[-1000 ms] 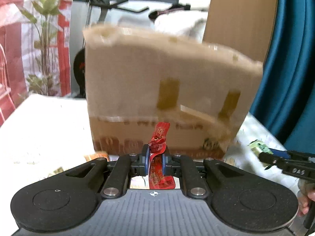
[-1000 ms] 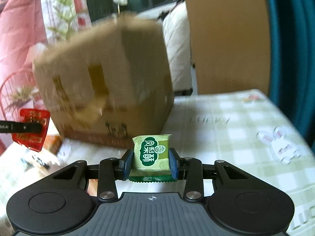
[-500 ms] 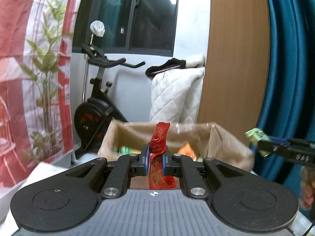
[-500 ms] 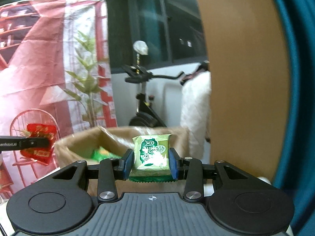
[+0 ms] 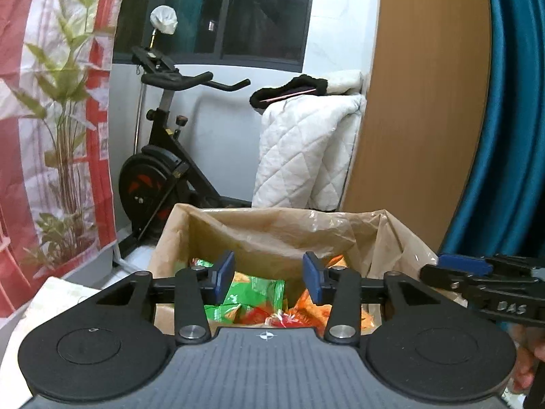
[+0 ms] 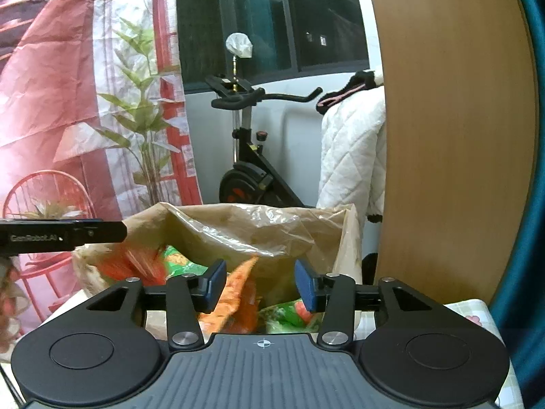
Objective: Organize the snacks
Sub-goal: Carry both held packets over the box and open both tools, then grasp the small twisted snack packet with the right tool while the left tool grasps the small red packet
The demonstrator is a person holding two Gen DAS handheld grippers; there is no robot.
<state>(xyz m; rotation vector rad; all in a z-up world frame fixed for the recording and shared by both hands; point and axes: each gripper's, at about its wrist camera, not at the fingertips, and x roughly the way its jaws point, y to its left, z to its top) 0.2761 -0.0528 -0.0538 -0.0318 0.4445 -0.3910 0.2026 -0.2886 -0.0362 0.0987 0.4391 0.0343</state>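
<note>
Hovering both grippers over my lined cardboard box [image 5: 272,231]: left gripper [image 5: 269,276] and right gripper [image 6: 260,284] jaws opening, nothing between them, green and orange snack packets [image 5: 253,298] piled inside below.

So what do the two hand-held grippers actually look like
Both look alike: the left hand-held gripper and right hand-held gripper have matte black arms with silver screws, round discs either side of a ribbed grey body, and blue pads. One has white lettering on its side.
</note>
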